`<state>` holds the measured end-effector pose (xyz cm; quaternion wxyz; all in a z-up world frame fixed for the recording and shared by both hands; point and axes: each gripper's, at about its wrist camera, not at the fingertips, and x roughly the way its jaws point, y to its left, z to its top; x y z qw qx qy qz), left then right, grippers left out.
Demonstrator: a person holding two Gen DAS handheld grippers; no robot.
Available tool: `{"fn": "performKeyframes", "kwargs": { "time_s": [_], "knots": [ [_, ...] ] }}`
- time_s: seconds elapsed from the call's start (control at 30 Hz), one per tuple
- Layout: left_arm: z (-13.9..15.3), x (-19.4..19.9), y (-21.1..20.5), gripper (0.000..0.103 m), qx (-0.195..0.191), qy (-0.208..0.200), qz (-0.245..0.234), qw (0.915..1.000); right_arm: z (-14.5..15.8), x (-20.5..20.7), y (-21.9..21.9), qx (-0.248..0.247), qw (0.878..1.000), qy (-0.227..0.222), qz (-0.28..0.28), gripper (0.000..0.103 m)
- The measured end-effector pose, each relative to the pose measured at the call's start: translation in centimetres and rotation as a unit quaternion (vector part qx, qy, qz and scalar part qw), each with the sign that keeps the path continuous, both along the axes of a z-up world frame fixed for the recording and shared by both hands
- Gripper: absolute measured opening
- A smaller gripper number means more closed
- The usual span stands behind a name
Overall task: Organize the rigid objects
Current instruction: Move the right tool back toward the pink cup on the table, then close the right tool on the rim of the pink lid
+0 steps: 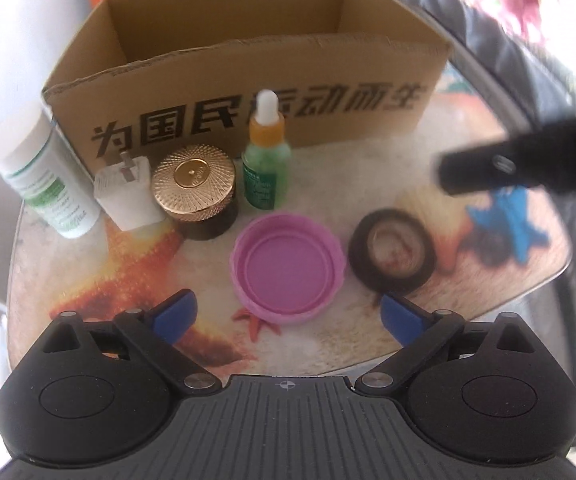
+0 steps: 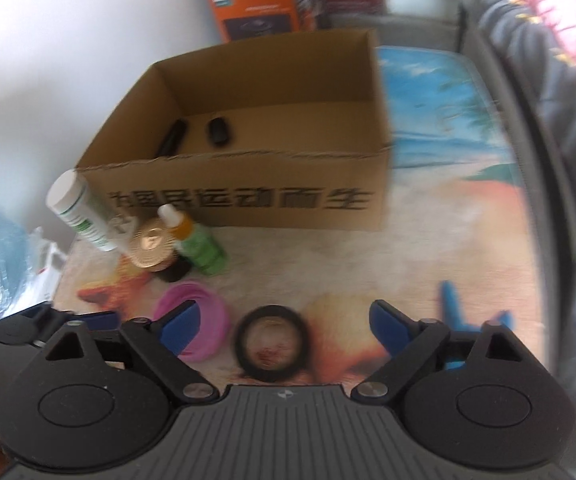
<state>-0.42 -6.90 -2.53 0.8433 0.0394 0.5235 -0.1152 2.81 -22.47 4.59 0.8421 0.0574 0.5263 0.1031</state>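
Black tape roll (image 2: 271, 344) lay flat on the table (image 2: 428, 248) between the right gripper's (image 2: 281, 326) spread fingers, untouched. Pink lid (image 1: 288, 268) sat ahead of the left gripper (image 1: 288, 316), likewise spread wide.

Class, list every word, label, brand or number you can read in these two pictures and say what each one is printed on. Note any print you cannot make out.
"为国民运动而生": black print on the front of the cardboard box.
White bottle: green label, print too blurred to read.
Green dropper bottle: label text too small to read.
Gold jar lid: embossed mark, unreadable.
Orange carton behind the box: logo and print blurred, unreadable.
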Motion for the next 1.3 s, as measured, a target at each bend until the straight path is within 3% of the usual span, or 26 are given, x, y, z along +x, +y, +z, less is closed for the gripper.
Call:
{"fn": "performKeyframes", "kwargs": {
  "time_s": [0.3,0.5,0.77,0.93,1.17,1.3],
  "knots": [
    [-3.0,0.5,-0.4,0.088,0.05,-0.006,-0.029,0.9983,-4.3,3.3,5.0,0.011,0.995,0.044,0.084,0.066],
    [-3.4,1.1,-0.2,0.085,0.032,-0.004,-0.029,0.9991,-5.7,4.1,6.9,0.003,0.992,0.066,0.106,0.058],
    [-3.3,1.9,0.4,0.082,0.023,0.009,-0.044,0.9987,-7.0,4.6,7.5,0.004,0.991,0.091,0.097,0.046],
    [-2.8,2.1,1.5,0.087,0.001,0.011,-0.043,0.999,-7.1,5.1,7.4,0.008,0.991,0.093,0.096,0.039],
    [-2.8,2.3,1.2,0.087,-0.011,0.015,-0.065,0.9977,-7.2,6.1,4.8,0.052,0.99,0.115,0.069,0.026],
    [-3.3,2.3,0.2,0.089,0.009,0.013,-0.081,0.9966,-7.3,6.5,3.9,0.071,0.988,0.126,0.057,0.025]
  ]
}}
